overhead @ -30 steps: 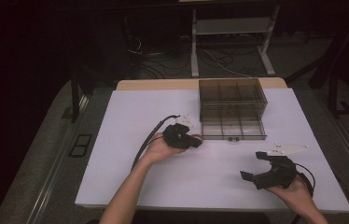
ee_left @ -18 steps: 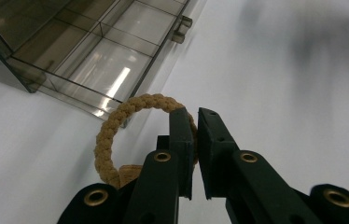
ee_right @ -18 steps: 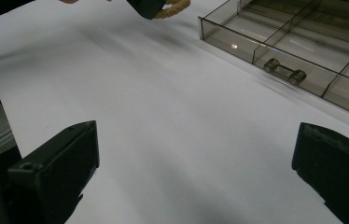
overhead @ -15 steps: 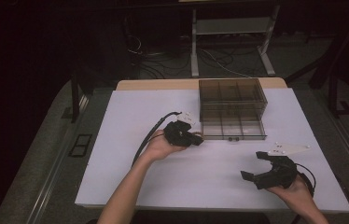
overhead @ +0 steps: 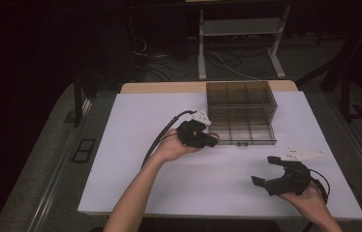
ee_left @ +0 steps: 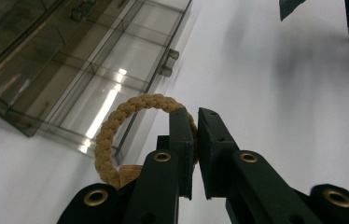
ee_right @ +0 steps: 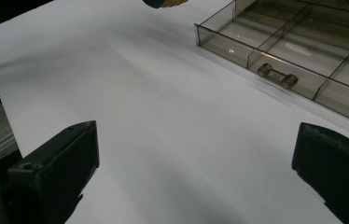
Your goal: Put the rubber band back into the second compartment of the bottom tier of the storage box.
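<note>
My left gripper (overhead: 210, 140) is shut on a tan braided rope ring (ee_left: 113, 134), pinching one side of the loop between its black jaws (ee_left: 195, 114). It hovers at the front left corner of a smoky clear plastic drawer box (overhead: 239, 96) whose lower drawer (overhead: 245, 131) is pulled out, with its divided compartments (ee_left: 116, 70) showing bare. My right gripper (overhead: 264, 170) rests near the table's front right, held in a hand, open with nothing between its fingers (ee_right: 196, 135). The drawer's small handle (ee_right: 277, 76) faces it.
A white sheet (overhead: 169, 164) covers the table, with a wooden edge (overhead: 164, 87) at the back. Each gripper trails a black cable (overhead: 162, 133). Beyond the table stand a white metal frame (overhead: 237, 29) and loose wires on a dark floor.
My left hand has lifted a little and drifted toward the open drawer with the rope ring still pinched. The right hand has stayed put.
</note>
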Available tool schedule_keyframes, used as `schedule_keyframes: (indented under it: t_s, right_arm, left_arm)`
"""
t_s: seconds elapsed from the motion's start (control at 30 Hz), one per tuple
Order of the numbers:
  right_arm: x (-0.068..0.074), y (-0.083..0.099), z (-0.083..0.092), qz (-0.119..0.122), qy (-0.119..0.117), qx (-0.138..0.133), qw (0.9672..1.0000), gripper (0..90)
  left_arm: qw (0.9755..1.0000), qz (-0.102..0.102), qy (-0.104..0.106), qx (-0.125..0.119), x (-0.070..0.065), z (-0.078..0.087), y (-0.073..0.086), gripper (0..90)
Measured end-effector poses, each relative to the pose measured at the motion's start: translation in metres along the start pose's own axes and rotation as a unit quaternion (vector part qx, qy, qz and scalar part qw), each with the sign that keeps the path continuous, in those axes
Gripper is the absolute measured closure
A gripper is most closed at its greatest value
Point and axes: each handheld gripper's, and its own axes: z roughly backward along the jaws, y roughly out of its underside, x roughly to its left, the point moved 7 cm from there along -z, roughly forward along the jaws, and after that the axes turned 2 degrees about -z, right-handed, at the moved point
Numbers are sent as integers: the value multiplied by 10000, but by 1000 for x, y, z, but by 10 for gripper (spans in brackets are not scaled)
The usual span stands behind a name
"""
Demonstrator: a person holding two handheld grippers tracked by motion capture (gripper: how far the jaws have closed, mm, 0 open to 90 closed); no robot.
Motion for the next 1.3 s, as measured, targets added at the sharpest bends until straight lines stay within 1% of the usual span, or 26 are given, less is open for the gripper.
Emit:
schedule_keyframes:
  t_s: [0.07, 0.23, 0.5, 0.83, 0.87, 1.03, 1.1, 1.13, 1.23, 1.3]
  right_arm:
    - [-1, 0, 1, -14, 6, -12, 10000, 0]
    - [-1, -1, 2, -15, 1, -37, 10000, 1]
    - [-1, -1, 2, -16, -9, -36, 10000, 0]
    - [-2, -2, 1, -20, -13, -41, 10000, 1]
    - [-2, -2, 1, -28, -9, -41, 10000, 0]
    - [-2, -2, 1, -29, -11, -42, 10000, 1]
    - [-2, -2, 1, -35, -8, -43, 10000, 0]
    - [-2, -3, 0, -42, -11, -43, 10000, 0]
    - [-2, -3, -2, -23, -20, -17, 10000, 1]
    - [-2, -3, -3, -15, -22, -1, 10000, 1]
  left_arm:
    - [10000, 14, 14, 0, -1, -1, -3, 833]
    - [9999, -74, 63, 41, -2, -6, -11, 833]
    - [9998, -144, 98, 97, -2, -12, -20, 833]
    - [9997, -223, 118, 74, -1, -16, -33, 833]
    - [9995, -262, 123, 85, 0, -17, -35, 833]
    - [9996, -241, 134, 76, 0, -19, -41, 833]
    - [9995, -268, 140, 85, 1, -21, -43, 833]
    - [9996, -242, 141, 86, 1, -22, -44, 833]
    - [9993, -320, 161, 95, 2, -26, -47, 833]
    - [9993, -303, 189, 107, 1, -29, -49, 833]
